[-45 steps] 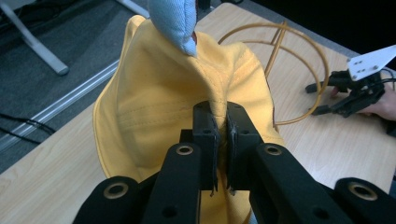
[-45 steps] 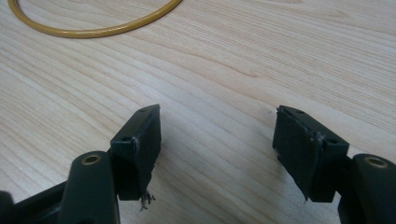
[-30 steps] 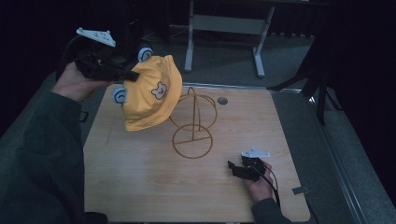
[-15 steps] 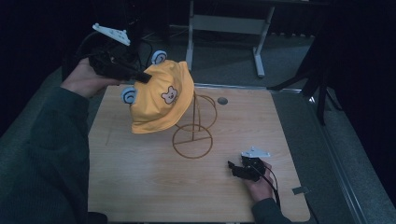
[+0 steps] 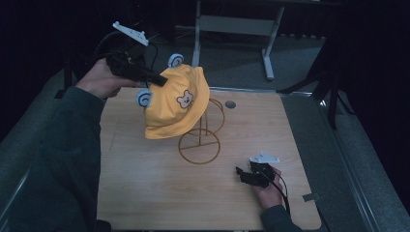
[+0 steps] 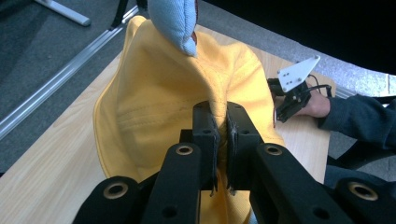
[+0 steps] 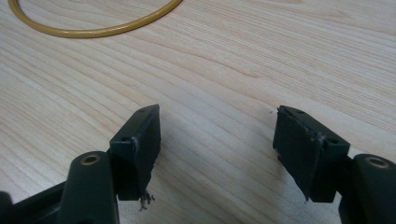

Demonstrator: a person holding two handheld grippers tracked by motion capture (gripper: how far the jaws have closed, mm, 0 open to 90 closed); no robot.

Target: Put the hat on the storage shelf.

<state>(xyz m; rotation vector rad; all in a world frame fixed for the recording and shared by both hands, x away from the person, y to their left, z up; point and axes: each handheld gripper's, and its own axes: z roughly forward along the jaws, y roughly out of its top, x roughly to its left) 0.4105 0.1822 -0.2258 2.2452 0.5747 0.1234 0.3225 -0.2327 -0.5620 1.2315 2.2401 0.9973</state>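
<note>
The left gripper [image 6: 222,135] pinches the yellow hat [image 6: 154,102]; the high view shows the wire stand [image 5: 200,137]; the right gripper [image 7: 217,149] rests wide open, holding nothing.

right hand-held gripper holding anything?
No: in the right gripper view the right hand-held gripper has its jaws wide apart over the bare wooden table, nothing between them.

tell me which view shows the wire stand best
The high view: the wire stand shows its round base ring and upright hoop on the table, its top hidden by the yellow hat. The right gripper view catches an arc of the base ring.
</note>
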